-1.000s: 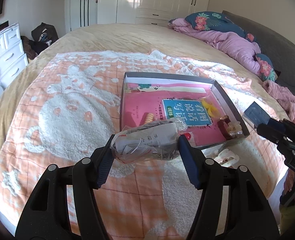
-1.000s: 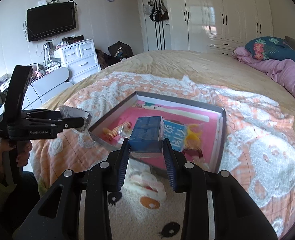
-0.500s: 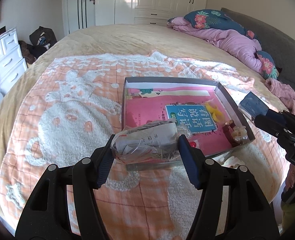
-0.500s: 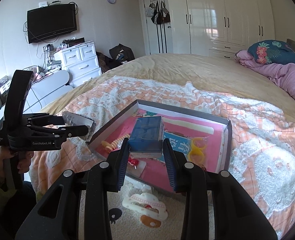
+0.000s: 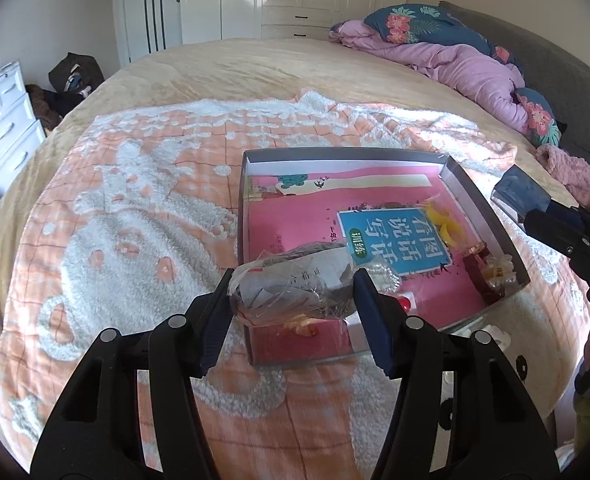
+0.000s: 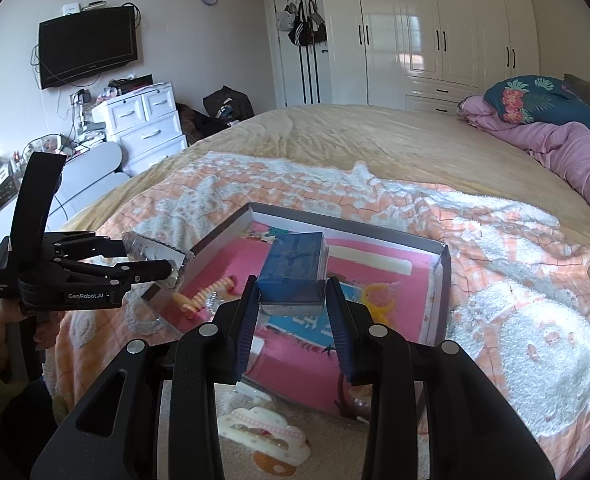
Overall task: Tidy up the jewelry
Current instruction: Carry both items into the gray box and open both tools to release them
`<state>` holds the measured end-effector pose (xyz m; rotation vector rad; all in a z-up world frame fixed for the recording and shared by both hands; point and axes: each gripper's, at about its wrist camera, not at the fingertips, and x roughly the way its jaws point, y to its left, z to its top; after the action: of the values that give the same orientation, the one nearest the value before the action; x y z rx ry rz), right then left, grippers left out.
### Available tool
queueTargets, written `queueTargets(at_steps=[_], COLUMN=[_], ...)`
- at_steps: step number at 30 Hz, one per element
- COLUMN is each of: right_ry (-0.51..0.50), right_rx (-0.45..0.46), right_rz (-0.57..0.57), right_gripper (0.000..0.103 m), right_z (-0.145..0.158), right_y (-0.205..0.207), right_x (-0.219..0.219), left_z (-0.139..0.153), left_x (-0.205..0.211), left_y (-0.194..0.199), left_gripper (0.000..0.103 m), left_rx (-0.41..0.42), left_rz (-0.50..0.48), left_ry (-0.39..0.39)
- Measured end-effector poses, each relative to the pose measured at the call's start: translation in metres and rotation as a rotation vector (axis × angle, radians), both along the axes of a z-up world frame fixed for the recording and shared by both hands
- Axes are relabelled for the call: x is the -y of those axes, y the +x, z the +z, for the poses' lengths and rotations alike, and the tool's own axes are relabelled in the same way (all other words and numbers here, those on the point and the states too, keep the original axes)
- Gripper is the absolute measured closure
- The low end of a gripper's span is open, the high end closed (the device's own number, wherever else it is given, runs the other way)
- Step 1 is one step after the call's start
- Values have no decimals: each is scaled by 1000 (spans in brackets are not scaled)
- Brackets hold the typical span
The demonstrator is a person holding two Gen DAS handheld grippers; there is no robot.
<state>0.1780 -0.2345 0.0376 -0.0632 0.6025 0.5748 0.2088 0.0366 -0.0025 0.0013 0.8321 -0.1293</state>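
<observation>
Your left gripper (image 5: 293,294) has its fingers closed on a clear plastic packet (image 5: 291,288) stuffed with paper slips and thin chains. One slip carries Chinese print, too creased to read in full. You hold the packet over the near left corner of the shallow grey tray (image 5: 491,216), which lies on the orange-and-white blanket (image 5: 135,200) on the bed.

Your right gripper (image 6: 293,296) has its fingers clamped on a blue jewelry box (image 6: 295,262), held above the tray's pink interior.

Writing: the tray floor is a pink printed sheet with a teal panel (image 5: 395,242) bearing large white Chinese characters, legible as 看图说话写话, beside a green oval reading 训练. The left wrist view shows this panel in full; in the right wrist view the box and fingers cover most of it. In the right wrist view, the body of your left gripper (image 6: 171,266) reads "GenRobot.AI", with a smaller label that appears to read "Data Annotation System".

Left wrist view only: a yellow hair clip (image 5: 443,222), a dark red box (image 5: 477,270) and a pearl piece (image 5: 499,272) by the tray's right wall.

Right wrist view only: a pink-and-yellow spiral band (image 6: 205,290) in the tray's left part, a white cloud-shaped case (image 6: 263,434) on the blanket in front of the tray, and a wall television (image 6: 87,46).
</observation>
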Motion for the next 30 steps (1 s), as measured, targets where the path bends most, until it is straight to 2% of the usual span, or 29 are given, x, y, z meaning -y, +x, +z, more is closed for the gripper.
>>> queueTargets(at_steps=[12,30], right_ry=[-24,-44], right_rx=[-31,-158], right_rz=[-10,8], right_gripper=[70,70], right_z=[-13,-52], right_y=[21,39], right_x=[-12,-30], left_z=[-17,-33], left_x=[-4,-7], left_y=[24,34], left_gripper=[53,53], left_rx=[-32,-48], left_rz=[-6,-23], left_ry=[2,-8])
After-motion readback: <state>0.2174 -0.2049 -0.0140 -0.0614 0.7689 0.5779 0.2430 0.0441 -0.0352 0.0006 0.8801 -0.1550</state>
